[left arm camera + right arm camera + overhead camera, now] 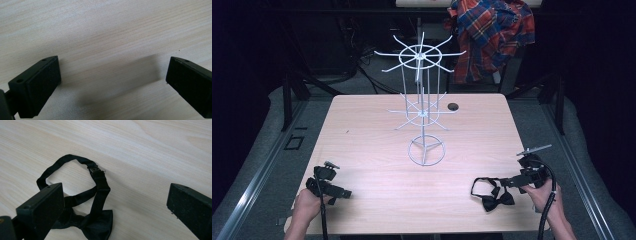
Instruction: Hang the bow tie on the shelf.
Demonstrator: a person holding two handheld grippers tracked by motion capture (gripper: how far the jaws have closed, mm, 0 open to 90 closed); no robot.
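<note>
A black bow tie with its looped strap lies flat on the wooden table near the front right. In the right gripper view the bow tie sits low between the jaws, strap and clasp stretching away. My right gripper is open, just right of the tie, pointing left at it. My right gripper holds nothing. At the front left my left gripper rests low over bare wood. Its jaws stand wide apart in the left gripper view, so the left gripper is open and empty. A white wire display stand with two tiers of hooks rises mid-table.
A small dark hole marks the table's far side. A plaid shirt hangs behind the table at the back right. Dark metal frame legs stand beside the table's far corners.
</note>
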